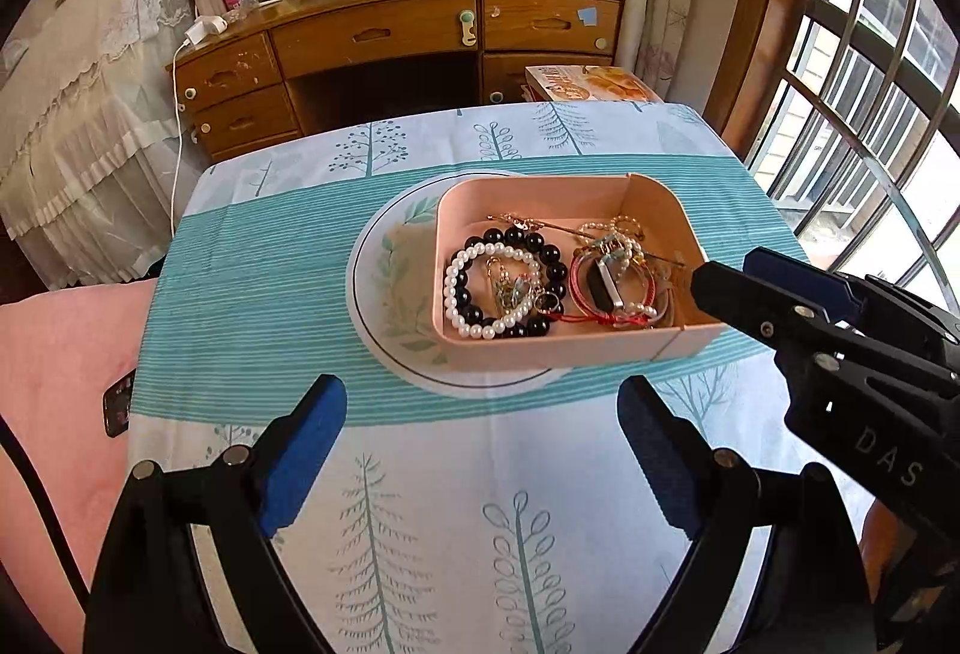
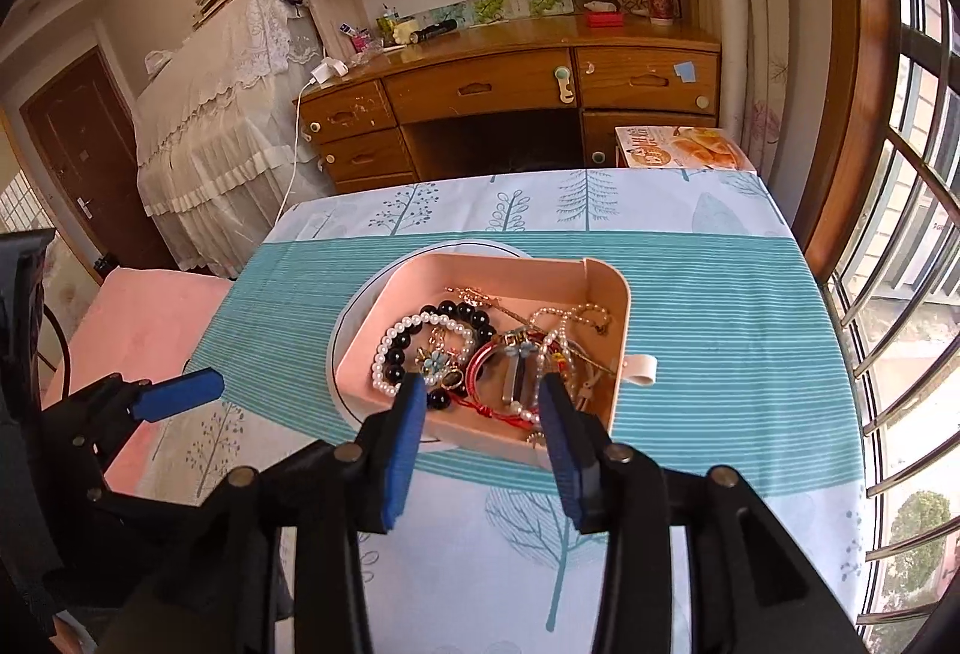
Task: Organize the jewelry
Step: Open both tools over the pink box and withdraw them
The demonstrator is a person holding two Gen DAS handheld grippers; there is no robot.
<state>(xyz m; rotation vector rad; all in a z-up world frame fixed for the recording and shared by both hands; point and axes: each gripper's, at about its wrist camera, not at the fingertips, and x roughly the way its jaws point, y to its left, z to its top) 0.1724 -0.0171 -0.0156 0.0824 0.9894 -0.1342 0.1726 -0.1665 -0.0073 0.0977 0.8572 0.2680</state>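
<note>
The pink box [image 1: 564,348] holds the tangled bracelets [image 1: 504,288] and sits on a plate [image 1: 372,318] in the middle of the worktop [image 1: 252,294], probably to keep them together. The right gripper [image 2: 480,402] hovers over its near edge, jaws parted and empty. The left gripper [image 1: 480,414] waits nearby, jaws wide and empty.

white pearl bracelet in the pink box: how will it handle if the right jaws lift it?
The white pearl bracelet is a loop of separate round beads, so it will probably sag rather than hold its ring shape. Its smooth, glossy beads may slip between flat pads. It overlaps the black bead bracelet and a charm, so it could drag those along inside the pink box.
</note>
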